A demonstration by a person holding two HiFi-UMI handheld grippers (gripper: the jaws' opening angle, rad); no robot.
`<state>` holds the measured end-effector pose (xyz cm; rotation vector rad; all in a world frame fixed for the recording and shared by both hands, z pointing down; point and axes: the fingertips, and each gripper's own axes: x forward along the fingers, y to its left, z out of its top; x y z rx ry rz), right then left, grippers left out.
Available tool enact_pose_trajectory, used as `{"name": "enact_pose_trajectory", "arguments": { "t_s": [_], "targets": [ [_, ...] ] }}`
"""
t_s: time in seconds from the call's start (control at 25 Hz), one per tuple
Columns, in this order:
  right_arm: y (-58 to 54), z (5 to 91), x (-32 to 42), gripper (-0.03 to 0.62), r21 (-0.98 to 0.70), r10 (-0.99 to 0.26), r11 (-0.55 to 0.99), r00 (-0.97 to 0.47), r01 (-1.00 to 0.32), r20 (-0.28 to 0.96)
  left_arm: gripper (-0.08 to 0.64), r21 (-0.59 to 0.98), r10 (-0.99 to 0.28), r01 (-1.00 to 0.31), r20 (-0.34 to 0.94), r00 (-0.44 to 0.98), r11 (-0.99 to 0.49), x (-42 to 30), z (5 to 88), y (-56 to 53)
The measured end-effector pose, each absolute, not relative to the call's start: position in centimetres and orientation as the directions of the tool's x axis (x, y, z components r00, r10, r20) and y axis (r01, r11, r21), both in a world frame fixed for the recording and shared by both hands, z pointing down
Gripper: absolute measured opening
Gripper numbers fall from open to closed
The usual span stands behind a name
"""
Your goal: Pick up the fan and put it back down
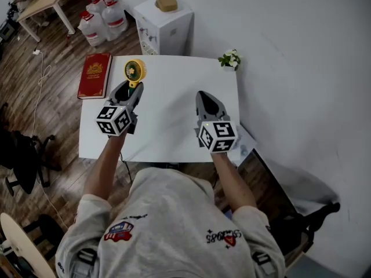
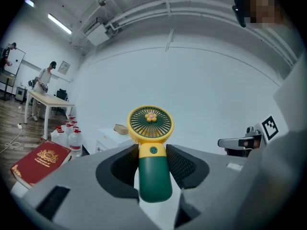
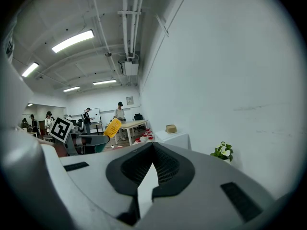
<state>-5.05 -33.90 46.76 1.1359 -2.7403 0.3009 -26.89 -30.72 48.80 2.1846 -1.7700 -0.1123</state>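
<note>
The small fan has a yellow round head and a green handle. My left gripper is shut on that handle near the far left corner of the white table, and the fan head stands upright above the jaws. Whether its base touches the table is not visible. My right gripper hovers over the table's right half, apart from the fan. Its fingertips meet with nothing between them. From the right gripper view the fan shows at left, tilted.
A red book lies on the floor left of the table, and a small potted plant stands at its far right corner. A white cabinet and several water bottles stand behind. A black chair is at left.
</note>
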Motion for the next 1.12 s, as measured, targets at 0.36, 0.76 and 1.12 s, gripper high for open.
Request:
{"name": "enact_pose_trajectory", "arguments": {
  "t_s": [0.36,0.76,1.12],
  "targets": [
    [-34.8,48.6,0.6,-0.008,-0.130,-0.754,0.593,-0.605,-0.795,0.256,0.173,0.251,-0.891,-0.910,0.237,0.387,-0.329,-20.2,52.8,-34.4],
    [-34.8,51.6,7.5,-0.008,-0.143,-0.812,0.475,-0.495,-0.868,0.309,0.173,0.316,-0.778,-0.859,0.377,0.503,-0.402,-13.0,59.8,-37.4],
    [-34.0,53.8,10.2,-0.008,-0.152,-0.824,0.423,-0.449,-0.894,0.347,0.173,0.304,-0.653,-0.852,0.549,0.522,-0.426,-8.4,68.4,-37.8]
  ]
}}
